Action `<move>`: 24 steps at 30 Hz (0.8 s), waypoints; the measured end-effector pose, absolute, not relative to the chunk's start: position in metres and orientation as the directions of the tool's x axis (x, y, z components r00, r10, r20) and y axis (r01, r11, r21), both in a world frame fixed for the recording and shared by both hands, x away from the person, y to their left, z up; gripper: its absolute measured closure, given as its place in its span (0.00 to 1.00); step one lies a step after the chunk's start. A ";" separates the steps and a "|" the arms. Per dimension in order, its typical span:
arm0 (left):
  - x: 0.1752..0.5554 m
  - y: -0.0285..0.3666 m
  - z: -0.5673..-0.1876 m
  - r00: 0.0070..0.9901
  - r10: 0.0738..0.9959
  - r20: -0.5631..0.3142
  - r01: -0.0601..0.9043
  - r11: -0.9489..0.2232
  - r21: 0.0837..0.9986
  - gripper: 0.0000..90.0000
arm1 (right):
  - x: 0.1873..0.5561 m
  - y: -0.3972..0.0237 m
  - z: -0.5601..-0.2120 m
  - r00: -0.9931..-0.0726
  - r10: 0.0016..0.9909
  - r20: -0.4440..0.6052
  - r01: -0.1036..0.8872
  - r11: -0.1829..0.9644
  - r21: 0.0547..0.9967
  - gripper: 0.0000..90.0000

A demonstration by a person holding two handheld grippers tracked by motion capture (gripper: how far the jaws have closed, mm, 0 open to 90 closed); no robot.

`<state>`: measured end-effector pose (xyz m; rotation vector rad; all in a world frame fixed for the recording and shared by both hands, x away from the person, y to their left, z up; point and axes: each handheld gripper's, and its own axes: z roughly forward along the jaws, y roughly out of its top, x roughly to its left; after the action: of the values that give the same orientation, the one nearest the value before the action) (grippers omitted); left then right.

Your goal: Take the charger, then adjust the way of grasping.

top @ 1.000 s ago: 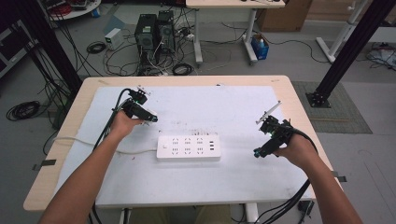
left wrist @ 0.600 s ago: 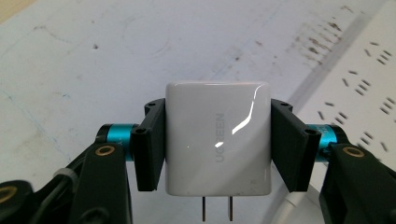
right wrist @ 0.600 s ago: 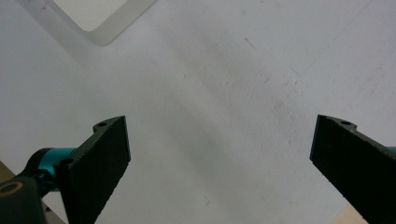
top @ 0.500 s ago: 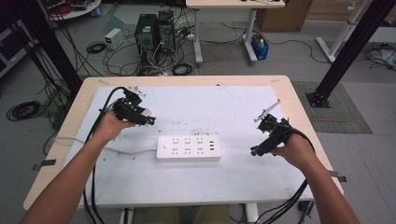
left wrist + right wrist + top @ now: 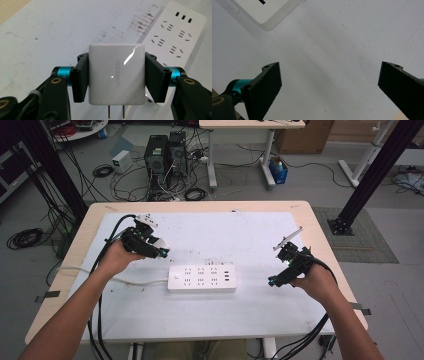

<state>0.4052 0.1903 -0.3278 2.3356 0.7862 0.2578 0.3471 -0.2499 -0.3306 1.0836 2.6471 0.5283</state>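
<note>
The left gripper is clamped on a white charger, 1 black jaw pressed against each side of the block, with the 2 flat prongs pointing back toward the camera under its lower edge. In the high view the left gripper holds the charger above the white mat, and the power strip lies ahead of it and below, well apart. The step in hand appears to be carrying the charger toward the power strip for plugging in. The next move likely calls for turning the wrist so the prongs face down, then lining them up with 1 of the 2-slot sockets. The right gripper hovers just beside the strip's far end with its jaws spread wide and nothing between them; the strip's corner lies ahead of it, so it could brace the strip.
</note>
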 end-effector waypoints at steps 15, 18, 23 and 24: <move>0.392 0.168 -0.320 0.869 0.495 -0.008 0.371 -0.641 0.672 0.47 | 0.346 -0.242 -0.327 -0.661 0.747 0.068 0.682 0.561 0.469 0.05; 0.389 0.163 -0.319 0.887 0.462 -0.002 0.341 -0.651 0.679 0.47 | 0.346 -0.239 -0.326 -0.645 0.754 0.122 0.701 0.520 0.488 0.05; 0.383 0.154 -0.319 0.906 0.423 0.006 0.300 -0.652 0.696 0.47 | 0.346 -0.234 -0.326 -0.624 0.760 0.182 0.723 0.472 0.505 0.05; 0.382 0.152 -0.319 0.910 0.415 0.010 0.290 -0.652 0.700 0.47 | 0.346 -0.234 -0.326 -0.620 0.761 0.190 0.726 0.465 0.507 0.05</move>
<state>0.3818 0.1525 -0.3188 2.3233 0.5000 0.2180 0.3457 -0.2336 -0.3258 1.3391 2.6341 0.8635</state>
